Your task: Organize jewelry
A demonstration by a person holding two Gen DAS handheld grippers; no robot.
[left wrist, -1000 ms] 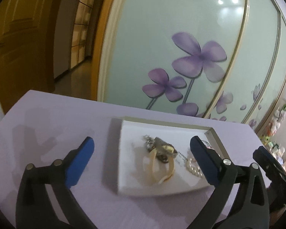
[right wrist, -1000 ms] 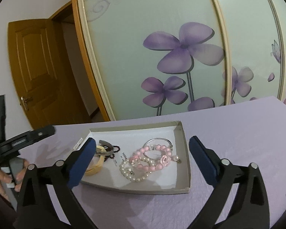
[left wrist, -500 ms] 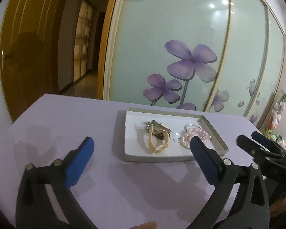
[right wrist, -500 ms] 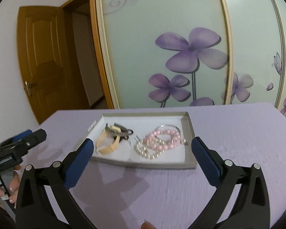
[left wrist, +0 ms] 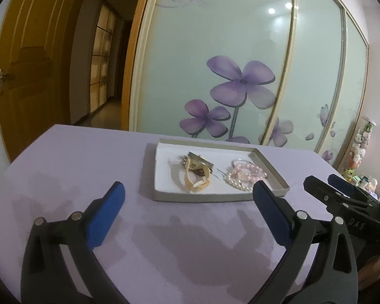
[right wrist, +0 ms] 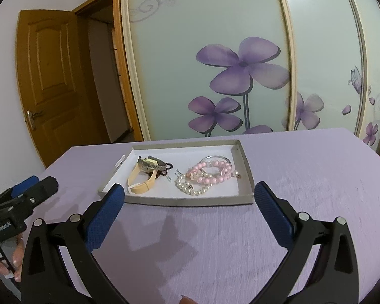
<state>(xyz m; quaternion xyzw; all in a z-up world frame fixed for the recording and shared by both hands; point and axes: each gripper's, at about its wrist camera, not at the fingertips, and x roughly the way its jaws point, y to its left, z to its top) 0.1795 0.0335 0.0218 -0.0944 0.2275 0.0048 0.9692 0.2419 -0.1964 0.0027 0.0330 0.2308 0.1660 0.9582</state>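
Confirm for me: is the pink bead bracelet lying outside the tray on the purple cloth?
No, in the right wrist view the pink bead bracelet lies inside the tray, beside the white pearl bracelet.

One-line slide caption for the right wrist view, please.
Open right gripper hovers before a shallow tray holding a cream-strapped watch, pink bead bracelet and pearl bracelet on a lilac tabletop.

Wood door (right wrist: 48, 86) left, floral glass wardrobe (right wrist: 240, 76) behind.

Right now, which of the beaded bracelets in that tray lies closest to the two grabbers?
The white pearl bracelet. It sits at the front of the tray, toward the near rim, while the pink bead bracelet lies just behind it, touching it.
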